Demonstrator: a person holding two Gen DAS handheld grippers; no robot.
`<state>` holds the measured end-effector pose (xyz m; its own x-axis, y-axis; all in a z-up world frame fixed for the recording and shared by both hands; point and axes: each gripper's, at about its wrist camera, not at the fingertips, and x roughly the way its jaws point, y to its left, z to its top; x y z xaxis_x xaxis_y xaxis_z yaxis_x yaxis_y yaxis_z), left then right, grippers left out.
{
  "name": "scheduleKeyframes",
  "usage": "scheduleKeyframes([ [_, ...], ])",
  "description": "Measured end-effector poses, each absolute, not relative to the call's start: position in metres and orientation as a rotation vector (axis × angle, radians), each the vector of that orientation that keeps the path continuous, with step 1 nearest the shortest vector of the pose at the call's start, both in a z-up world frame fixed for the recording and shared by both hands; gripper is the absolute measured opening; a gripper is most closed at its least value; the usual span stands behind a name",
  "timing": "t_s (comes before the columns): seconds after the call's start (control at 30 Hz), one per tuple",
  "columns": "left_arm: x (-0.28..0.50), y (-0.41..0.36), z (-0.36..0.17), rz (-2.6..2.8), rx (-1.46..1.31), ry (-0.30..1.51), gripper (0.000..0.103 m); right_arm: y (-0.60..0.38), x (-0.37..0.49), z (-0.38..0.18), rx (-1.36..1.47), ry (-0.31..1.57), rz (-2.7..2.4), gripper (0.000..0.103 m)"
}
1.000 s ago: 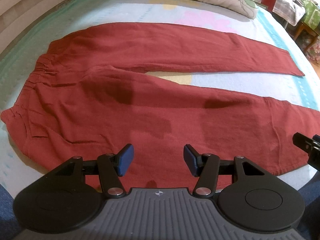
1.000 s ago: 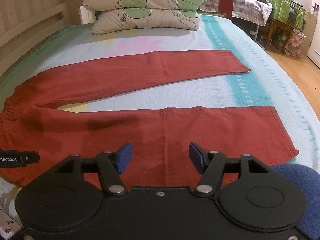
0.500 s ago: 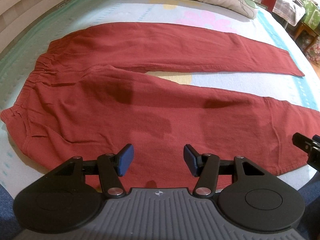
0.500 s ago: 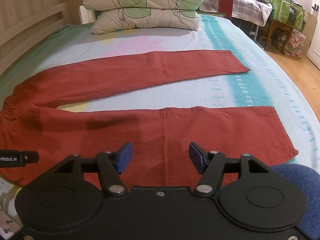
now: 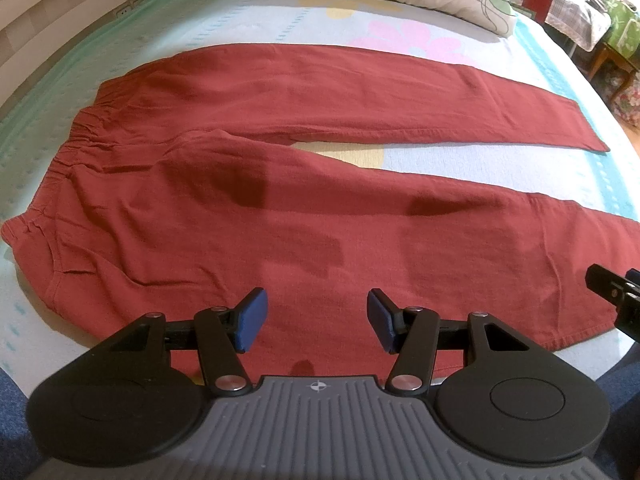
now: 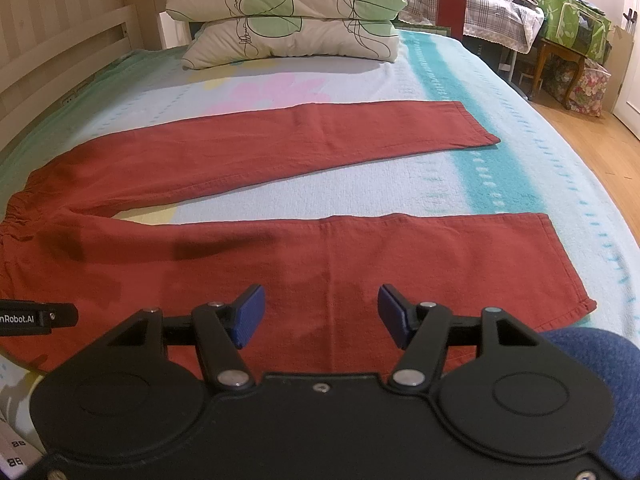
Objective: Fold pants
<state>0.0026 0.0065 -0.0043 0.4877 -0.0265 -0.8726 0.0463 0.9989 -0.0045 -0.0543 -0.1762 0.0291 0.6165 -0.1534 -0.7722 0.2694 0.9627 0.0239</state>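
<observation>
Rust-red pants (image 5: 248,216) lie flat on the bed with the legs spread in a V, waistband at the left, hems at the right. My left gripper (image 5: 314,316) is open and empty, hovering over the near leg's upper part by its near edge. My right gripper (image 6: 320,314) is open and empty over the lower part of the near leg (image 6: 360,256), left of its hem. The far leg (image 6: 280,140) runs toward the pillows. Each gripper's tip shows at the edge of the other's view.
The bed has a pale blue and green blanket (image 6: 500,176). Two leaf-print pillows (image 6: 288,24) are stacked at its head. A wooden bed rail (image 6: 60,64) runs along the left. Wooden floor and furniture with bags (image 6: 572,52) lie to the right.
</observation>
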Motion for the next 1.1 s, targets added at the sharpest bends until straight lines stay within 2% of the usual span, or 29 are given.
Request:
scheduleKeyframes([
  [0.8, 0.0025, 0.0024, -0.0039, -0.033, 0.063, 1.061, 0.053, -0.1783, -0.0555, 0.0309, 0.149, 0.876, -0.231, 0.066],
  [1.1, 0.0047, 0.0035, -0.0075, -0.053, 0.067, 1.085, 0.049, -0.1772, -0.0566, 0.0325, 0.165, 0.864, -0.218, 0.066],
])
